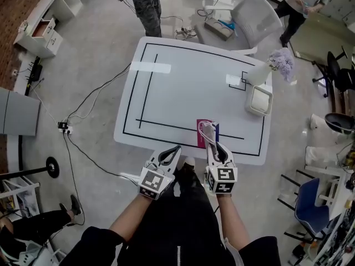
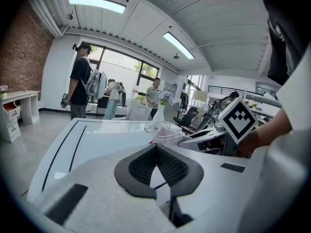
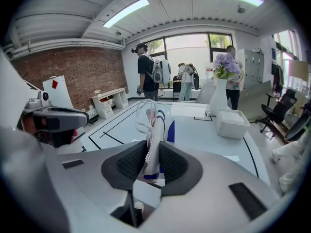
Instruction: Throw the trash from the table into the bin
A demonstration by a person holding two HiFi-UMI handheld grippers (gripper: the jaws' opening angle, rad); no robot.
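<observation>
A crumpled snack packet (image 1: 206,132), white with pink and blue print, hangs just above the near edge of the white table (image 1: 188,93). My right gripper (image 1: 213,144) is shut on the packet's lower part. In the right gripper view the packet (image 3: 154,125) stands up between the dark pads, with my right gripper (image 3: 152,154) pinching it. My left gripper (image 1: 175,148) hovers beside it at the table's near edge, shut and holding nothing. In the left gripper view my left gripper (image 2: 156,150) has its tips touching, and the packet (image 2: 167,130) shows ahead to the right.
A white vase of purple flowers (image 1: 266,70) and a white square box (image 1: 259,100) stand at the table's far right. Two pale tape patches (image 1: 150,67) lie on the table. People stand beyond the far edge. A white chair (image 1: 256,15) and floor cables (image 1: 83,110) surround the table.
</observation>
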